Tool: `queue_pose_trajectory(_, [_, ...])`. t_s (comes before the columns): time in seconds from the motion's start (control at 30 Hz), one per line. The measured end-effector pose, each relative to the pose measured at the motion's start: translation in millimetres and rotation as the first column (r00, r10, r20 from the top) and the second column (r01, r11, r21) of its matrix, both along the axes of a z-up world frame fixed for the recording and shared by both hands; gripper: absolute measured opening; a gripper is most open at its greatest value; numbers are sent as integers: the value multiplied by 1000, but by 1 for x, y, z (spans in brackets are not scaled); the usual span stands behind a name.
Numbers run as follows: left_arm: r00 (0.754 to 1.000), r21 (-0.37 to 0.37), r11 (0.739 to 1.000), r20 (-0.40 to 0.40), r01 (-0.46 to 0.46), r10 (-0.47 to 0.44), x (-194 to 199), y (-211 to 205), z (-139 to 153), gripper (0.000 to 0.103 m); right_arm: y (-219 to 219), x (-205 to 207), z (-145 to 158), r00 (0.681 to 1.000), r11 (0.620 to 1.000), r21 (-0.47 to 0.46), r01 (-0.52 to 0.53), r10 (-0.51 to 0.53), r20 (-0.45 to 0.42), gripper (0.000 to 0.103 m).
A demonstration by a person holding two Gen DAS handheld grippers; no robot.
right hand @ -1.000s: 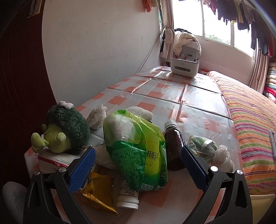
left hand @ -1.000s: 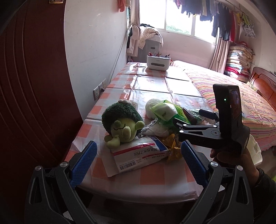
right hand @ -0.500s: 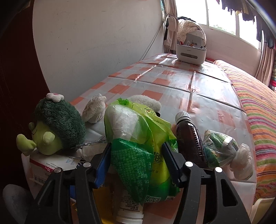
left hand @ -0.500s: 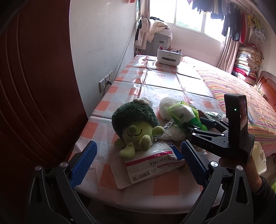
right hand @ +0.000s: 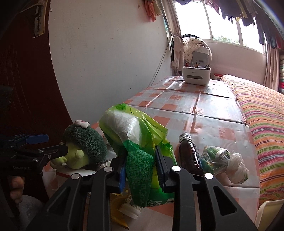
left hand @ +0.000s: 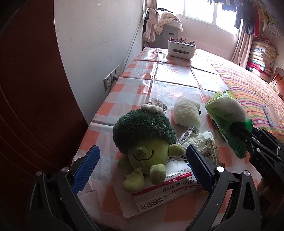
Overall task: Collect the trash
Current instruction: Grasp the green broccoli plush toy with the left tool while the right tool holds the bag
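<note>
Right gripper [right hand: 140, 170] clamping the green bag [right hand: 140, 142], left gripper [left hand: 142, 167] gaping wide, holding nothing.
Bag is sitting in the clutter at the near end of the checked surface [left hand: 177, 80], pinched at its lower part, bottle [right hand: 189, 154] just right of it. Left gripper is framing the broccoli plush [left hand: 143, 140] lying on a pill box [left hand: 170, 188].

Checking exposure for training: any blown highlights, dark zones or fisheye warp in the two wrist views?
Left wrist: window blown out, door dark, tablecloth glares, wall edge bows. Right wrist: window clipped, left side murky, green bag sharp in the right gripper.
</note>
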State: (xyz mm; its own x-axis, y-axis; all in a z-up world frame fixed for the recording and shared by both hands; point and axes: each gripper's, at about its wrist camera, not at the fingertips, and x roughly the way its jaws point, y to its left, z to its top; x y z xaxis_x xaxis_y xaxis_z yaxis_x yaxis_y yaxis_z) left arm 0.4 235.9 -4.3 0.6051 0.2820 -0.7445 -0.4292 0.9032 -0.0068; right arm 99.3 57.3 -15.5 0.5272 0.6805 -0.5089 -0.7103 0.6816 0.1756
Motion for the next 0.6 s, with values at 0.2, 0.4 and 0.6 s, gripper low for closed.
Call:
queue_pose_trajectory(0.2, [998, -35, 999, -61, -9, 7, 20, 6, -21, 96, -19, -7, 12, 1000, 999, 50, 13, -14, 18, 27])
queue_pose_trajectory(0.4, [999, 22, 1000, -53, 8, -7, 29, -3, -27, 75, -37, -13, 18, 999, 996, 76, 35, -37, 30, 27])
queue_pose_trajectory(0.6, [1000, 74, 997, -6, -7, 8, 30, -7, -24, 60, -55, -11, 19, 996, 993, 91, 77, -80, 30, 27])
